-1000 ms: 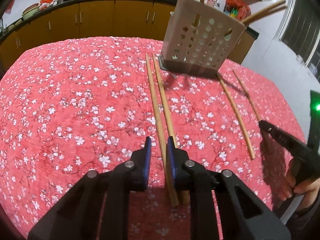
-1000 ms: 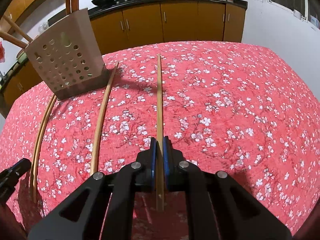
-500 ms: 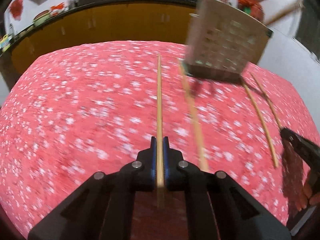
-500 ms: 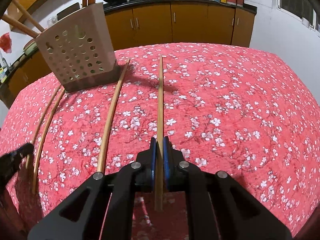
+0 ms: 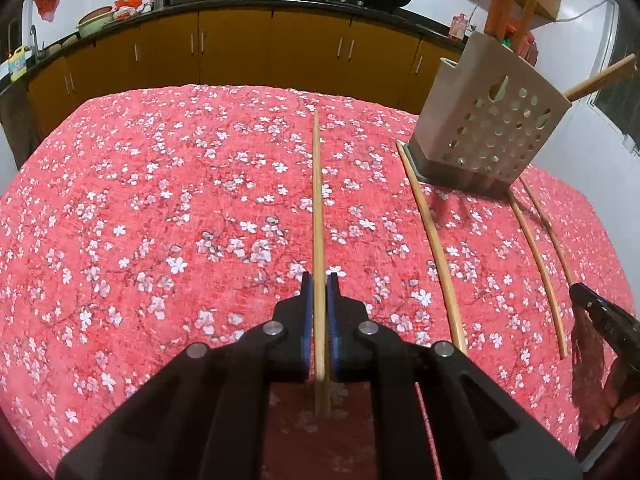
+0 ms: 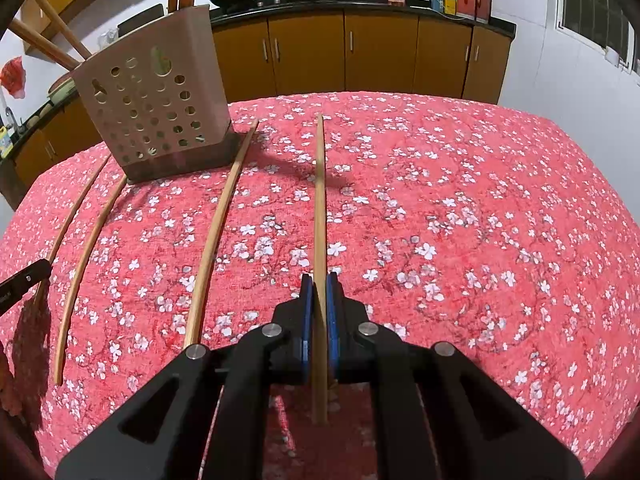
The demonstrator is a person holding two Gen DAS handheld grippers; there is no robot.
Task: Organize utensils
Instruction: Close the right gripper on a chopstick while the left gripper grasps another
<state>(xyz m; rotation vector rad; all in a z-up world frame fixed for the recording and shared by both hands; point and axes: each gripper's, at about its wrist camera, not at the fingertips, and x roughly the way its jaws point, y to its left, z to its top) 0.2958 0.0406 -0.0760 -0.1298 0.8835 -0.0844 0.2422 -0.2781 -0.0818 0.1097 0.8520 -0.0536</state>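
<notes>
Since one second before, the left tool (image 5: 319, 292) had closed on a chopstick (image 5: 318, 200) and separated it from its neighbour (image 5: 432, 240), probably to carry it alone to the perforated holder (image 5: 488, 132). Two more chopsticks (image 5: 536, 256) lay on the flowered bench (image 5: 140, 220) near the holder. At the right, the right tool (image 6: 319, 292) gripped firmly another chopstick (image 6: 319, 200), pointing forward.

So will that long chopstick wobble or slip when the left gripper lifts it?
Probably stiff: the chopstick looks like straight wood. It may tilt, since the left gripper pinches it near one end. Being thin and round, it could slip or roll.
</notes>
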